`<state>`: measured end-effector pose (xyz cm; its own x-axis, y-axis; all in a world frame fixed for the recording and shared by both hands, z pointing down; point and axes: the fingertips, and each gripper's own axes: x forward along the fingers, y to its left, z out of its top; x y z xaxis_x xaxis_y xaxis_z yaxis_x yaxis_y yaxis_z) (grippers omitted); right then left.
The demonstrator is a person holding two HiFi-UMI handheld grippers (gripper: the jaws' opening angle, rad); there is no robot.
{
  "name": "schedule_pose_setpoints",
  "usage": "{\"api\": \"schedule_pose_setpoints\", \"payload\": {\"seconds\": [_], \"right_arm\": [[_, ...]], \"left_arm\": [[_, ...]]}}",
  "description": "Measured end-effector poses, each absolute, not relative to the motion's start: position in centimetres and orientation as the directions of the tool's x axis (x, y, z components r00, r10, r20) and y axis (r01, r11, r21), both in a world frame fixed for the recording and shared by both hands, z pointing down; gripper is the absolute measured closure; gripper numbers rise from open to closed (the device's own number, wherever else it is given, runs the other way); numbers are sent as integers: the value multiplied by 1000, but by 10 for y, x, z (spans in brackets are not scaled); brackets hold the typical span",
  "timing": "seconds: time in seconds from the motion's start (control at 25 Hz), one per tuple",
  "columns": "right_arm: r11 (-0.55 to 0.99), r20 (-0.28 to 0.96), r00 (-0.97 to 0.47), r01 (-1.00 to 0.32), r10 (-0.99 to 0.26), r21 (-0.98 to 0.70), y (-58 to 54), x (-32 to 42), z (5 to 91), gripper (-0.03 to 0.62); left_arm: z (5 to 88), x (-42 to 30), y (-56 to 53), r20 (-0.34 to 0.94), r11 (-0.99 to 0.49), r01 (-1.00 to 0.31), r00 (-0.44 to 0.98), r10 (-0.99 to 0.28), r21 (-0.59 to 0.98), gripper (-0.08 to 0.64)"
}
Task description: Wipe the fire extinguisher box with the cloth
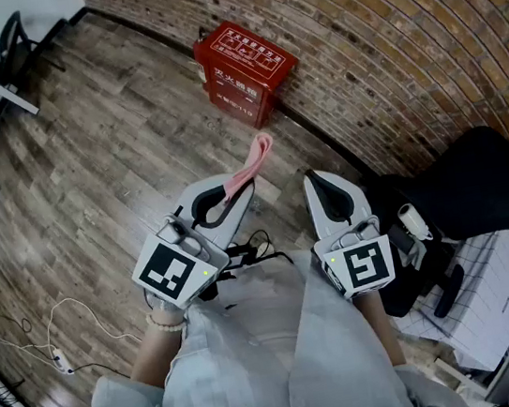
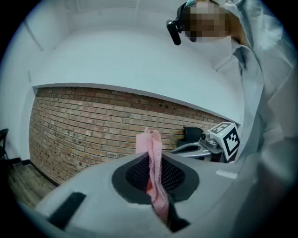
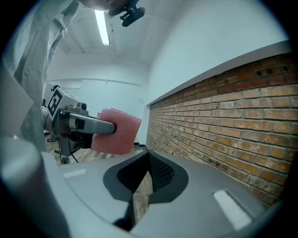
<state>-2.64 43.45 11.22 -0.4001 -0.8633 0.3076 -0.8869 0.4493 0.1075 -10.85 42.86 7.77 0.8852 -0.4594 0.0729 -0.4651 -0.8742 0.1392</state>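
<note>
**Fire extinguisher box** (image 1: 244, 71): red, upper centre of the head view. It stands on the floor against the foot of the wall. Its long axis runs along the wall line, upper left to lower right, with the printed lid facing up. The print is too small to read, and the side against the wall is hidden.

**Cloth** (image 1: 256, 160): a pink strip below the box and apart from it. Its free end points up and right towards the box, and its other end is lost between the jaws.

**Left gripper** (image 1: 238, 189): centre of the frame, jaws clamped on the cloth, tip aimed at the box.

**Right gripper** (image 1: 320, 183): just right of the left one. Its jaws meet at the tips with nothing between them.

**Floor** (image 1: 105, 154): wood planks, worn grey-brown.

**Brick wall** (image 1: 384, 55): red-brown, crossing the upper right.

**Other contents:** a black chair (image 1: 13, 44) at upper left and a white cable (image 1: 64, 321) loose on the planks at lower left. The person's pale sleeves (image 1: 261, 377) are cut off by the bottom edge.
</note>
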Motion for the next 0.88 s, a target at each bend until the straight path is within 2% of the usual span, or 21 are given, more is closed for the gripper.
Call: {"api": "schedule_pose_setpoints", "payload": {"seconds": [0.16, 0.4, 0.88], "right_arm": [[447, 236, -414, -888, -879, 109, 430, -29, 106, 583], [441, 242, -407, -891, -880, 106, 432, -31, 108, 583], [425, 255, -391, -901, -884, 89, 438, -37, 108, 583]], "left_arm": [[78, -108, 428, 69, -873, -464, 886, -458, 151, 549], [74, -113, 426, 28, -862, -459, 885, -465, 216, 549], [73, -123, 429, 21, -867, -451, 889, -457, 214, 549]]}}
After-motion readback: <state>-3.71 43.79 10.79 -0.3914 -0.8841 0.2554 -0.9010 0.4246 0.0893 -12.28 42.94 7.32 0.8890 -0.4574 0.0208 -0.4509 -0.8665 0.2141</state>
